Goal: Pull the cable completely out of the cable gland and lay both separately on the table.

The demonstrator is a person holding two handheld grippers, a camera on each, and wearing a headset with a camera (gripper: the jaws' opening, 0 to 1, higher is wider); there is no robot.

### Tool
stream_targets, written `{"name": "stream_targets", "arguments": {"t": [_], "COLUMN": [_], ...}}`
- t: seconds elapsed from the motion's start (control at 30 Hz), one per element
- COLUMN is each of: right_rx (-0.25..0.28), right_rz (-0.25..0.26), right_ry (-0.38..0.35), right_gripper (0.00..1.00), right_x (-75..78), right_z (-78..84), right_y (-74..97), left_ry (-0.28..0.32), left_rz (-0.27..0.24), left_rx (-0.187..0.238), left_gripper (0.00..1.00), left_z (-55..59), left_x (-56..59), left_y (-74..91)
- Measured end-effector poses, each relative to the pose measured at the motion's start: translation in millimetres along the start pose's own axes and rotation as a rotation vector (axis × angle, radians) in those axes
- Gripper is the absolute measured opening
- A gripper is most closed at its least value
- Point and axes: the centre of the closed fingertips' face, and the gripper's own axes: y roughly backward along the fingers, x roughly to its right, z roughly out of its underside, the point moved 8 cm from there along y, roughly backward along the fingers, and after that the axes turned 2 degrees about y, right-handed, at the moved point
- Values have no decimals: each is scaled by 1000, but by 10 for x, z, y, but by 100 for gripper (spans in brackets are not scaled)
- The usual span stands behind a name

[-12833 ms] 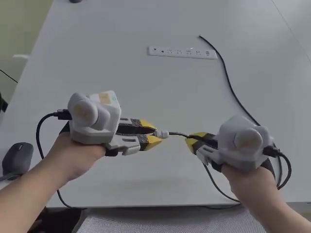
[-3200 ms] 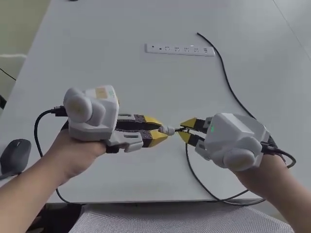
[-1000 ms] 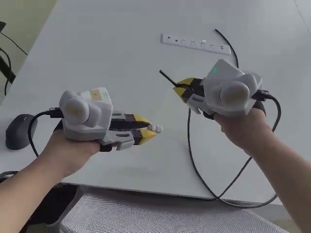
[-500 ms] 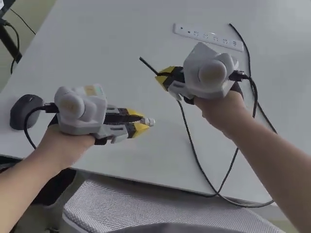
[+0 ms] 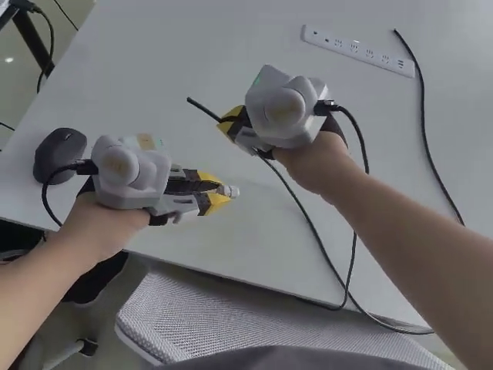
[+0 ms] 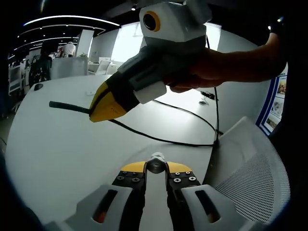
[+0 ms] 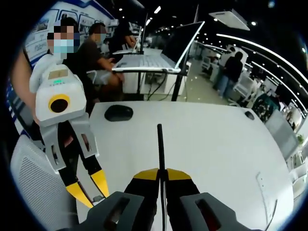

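My left gripper point(image 5: 221, 196) is shut on the small white cable gland point(image 5: 231, 191), held level above the table's near edge. In the left gripper view the gland point(image 6: 155, 162) sits pinched between the yellow jaw tips. My right gripper point(image 5: 229, 123) is shut on the black cable point(image 5: 201, 109), up and to the right of the gland and apart from it. The cable's free end point(image 7: 159, 139) sticks out straight past the right jaws. The rest of the cable point(image 5: 316, 231) trails down over the table edge. The right gripper point(image 6: 103, 103) crosses the top of the left gripper view.
A white power strip point(image 5: 358, 50) lies at the far side of the white table point(image 5: 154, 62), with another black cable point(image 5: 431, 154) running from it. A dark mouse point(image 5: 58, 150) sits at the left edge. A grey mesh chair point(image 5: 231, 324) is below. People sit at a far desk point(image 7: 139, 60).
The cable, earlier joined to the gland, is out of it. My right gripper has carried the cable up and to the left, away from the gland. The head camera has shifted.
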Motion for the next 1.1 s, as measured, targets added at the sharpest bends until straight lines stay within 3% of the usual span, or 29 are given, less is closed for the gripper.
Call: {"name": "stream_targets", "arguments": {"t": [0.23,0.5,1.1], "right_rx": [-42,-60,-92], "right_rz": [-65,-111,-145], "right_ry": [26,39,40], "right_gripper": [0,0,0], "right_x": [-134,-241,-320], "right_z": [43,86,165], "right_y": [-339,-603,-868], "left_ry": [13,35,61], "left_rz": [1,-4,-21], "left_rx": [-15,-33,-49], "left_gripper": [15,15,15], "left_z": [155,305,493], "left_x": [-72,-163,-223], "left_y": [-45,-82,-208]}}
